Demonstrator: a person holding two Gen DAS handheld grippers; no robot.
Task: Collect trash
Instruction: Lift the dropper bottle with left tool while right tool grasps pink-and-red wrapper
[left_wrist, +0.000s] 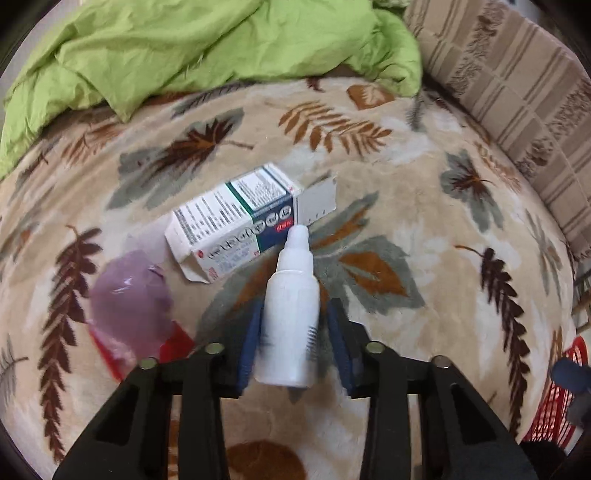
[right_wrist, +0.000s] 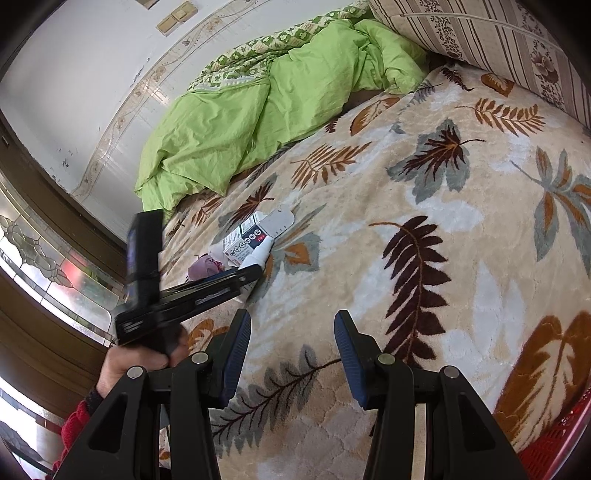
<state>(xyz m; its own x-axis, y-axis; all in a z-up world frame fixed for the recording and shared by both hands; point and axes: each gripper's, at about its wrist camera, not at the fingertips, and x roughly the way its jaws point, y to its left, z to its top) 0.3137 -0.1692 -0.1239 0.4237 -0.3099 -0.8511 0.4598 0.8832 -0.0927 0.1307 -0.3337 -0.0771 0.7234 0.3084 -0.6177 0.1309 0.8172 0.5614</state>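
A white dropper bottle (left_wrist: 291, 310) lies on the leaf-patterned blanket between the blue pads of my left gripper (left_wrist: 293, 314). The left pad touches it and a small gap shows at the right pad, so the jaws are around it but not clamped. Beyond its tip lies an opened white and green medicine box (left_wrist: 236, 221). A crumpled purple wrapper (left_wrist: 131, 299) sits to the left on something red. In the right wrist view my right gripper (right_wrist: 291, 332) is open and empty above the blanket; the left gripper (right_wrist: 255, 271), bottle (right_wrist: 260, 254) and box (right_wrist: 255, 232) show ahead-left.
A green duvet (left_wrist: 184, 48) is bunched at the far side of the bed, with a striped pillow (left_wrist: 517, 92) at the right. A red mesh basket (left_wrist: 557, 398) sits at the lower right edge. A wall and wooden glass door (right_wrist: 55, 240) are at the left.
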